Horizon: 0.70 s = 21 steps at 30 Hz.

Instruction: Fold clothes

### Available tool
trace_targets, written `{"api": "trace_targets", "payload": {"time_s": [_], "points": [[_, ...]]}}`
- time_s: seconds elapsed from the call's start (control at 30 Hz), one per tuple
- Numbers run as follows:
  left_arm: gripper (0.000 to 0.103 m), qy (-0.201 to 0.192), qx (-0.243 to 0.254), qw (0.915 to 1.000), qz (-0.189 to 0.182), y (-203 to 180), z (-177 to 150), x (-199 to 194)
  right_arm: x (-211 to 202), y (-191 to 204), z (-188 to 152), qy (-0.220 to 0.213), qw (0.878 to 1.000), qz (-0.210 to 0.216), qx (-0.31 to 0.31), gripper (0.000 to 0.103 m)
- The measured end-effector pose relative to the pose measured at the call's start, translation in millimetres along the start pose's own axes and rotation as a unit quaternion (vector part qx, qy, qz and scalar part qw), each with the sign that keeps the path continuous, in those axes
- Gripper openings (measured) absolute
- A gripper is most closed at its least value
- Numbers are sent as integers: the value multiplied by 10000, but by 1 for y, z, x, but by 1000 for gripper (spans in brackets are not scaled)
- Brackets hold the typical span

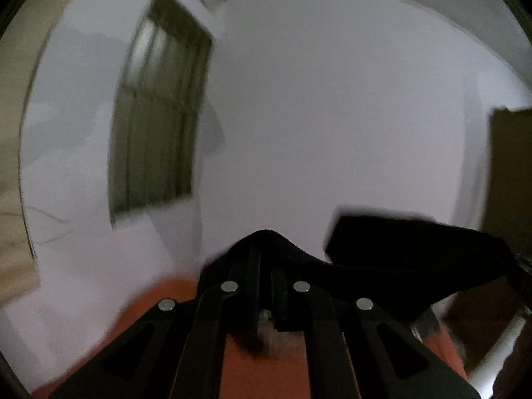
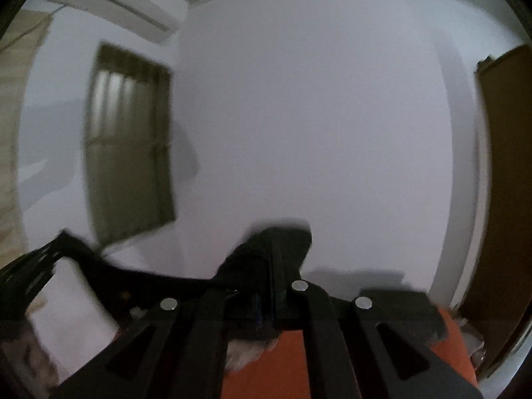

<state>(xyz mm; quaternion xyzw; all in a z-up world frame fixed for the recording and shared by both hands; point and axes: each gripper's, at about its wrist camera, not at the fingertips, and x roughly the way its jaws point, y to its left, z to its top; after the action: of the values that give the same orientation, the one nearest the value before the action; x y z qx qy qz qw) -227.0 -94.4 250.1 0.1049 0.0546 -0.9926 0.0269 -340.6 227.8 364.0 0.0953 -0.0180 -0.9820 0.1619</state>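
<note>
One black cloth garment (image 1: 299,259) hangs between two grippers, left gripper (image 1: 264,259) and right gripper (image 2: 276,259), fingers clamped on it; no writing readable.

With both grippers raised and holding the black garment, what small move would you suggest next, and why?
Probably spread the two hands slightly apart: the black garment sags in a slack band between the left gripper and the right gripper, both shut on it and held high above the orange surface.
</note>
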Motion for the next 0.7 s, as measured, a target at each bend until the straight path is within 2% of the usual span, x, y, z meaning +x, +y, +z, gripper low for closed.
{"api": "trace_targets", "payload": {"time_s": [0.07, 0.13, 0.2, 0.27, 0.33, 0.4, 0.43, 0.5, 0.53, 0.6, 0.7], "points": [[5, 261, 372, 9989, -97, -1, -66, -17, -24, 0, -54, 265, 9996, 97, -77, 2], [5, 602, 686, 9957, -157, -1, -143, -26, -47, 1, -130, 627, 9980, 52, -106, 2], [5, 1188, 645, 9906, -212, 4, -226, -24, -58, -5, -223, 1078, 9941, -64, 50, 2], [5, 1900, 414, 9807, -218, 11, -308, -16, -59, -12, -304, 1575, 9865, -211, 404, 2], [5, 2855, -1, 9582, -167, 21, -394, -4, -51, -19, -379, 2222, 9709, -366, 815, 2], [5, 3536, -439, 9344, -56, 31, -453, 3, -39, -28, -466, 3151, 9378, -433, 1391, 2], [5, 3776, -612, 9239, -8, 36, -478, 3, -37, -29, -496, 3440, 9249, -471, 1547, 2], [5, 4028, -810, 9117, 54, 43, -514, -2, -40, -28, -535, 3746, 9113, -512, 1633, 2], [5, 4037, -784, 9115, 40, 44, -520, -8, -42, -27, -546, 3844, 9077, -478, 1616, 2], [5, 3968, -653, 9156, -16, 43, -528, -25, -45, -25, -562, 3982, 9031, -403, 1555, 2], [5, 3678, -245, 9293, -238, 39, -523, -42, -63, -20, -554, 3863, 9146, -152, 1182, 2]]}}
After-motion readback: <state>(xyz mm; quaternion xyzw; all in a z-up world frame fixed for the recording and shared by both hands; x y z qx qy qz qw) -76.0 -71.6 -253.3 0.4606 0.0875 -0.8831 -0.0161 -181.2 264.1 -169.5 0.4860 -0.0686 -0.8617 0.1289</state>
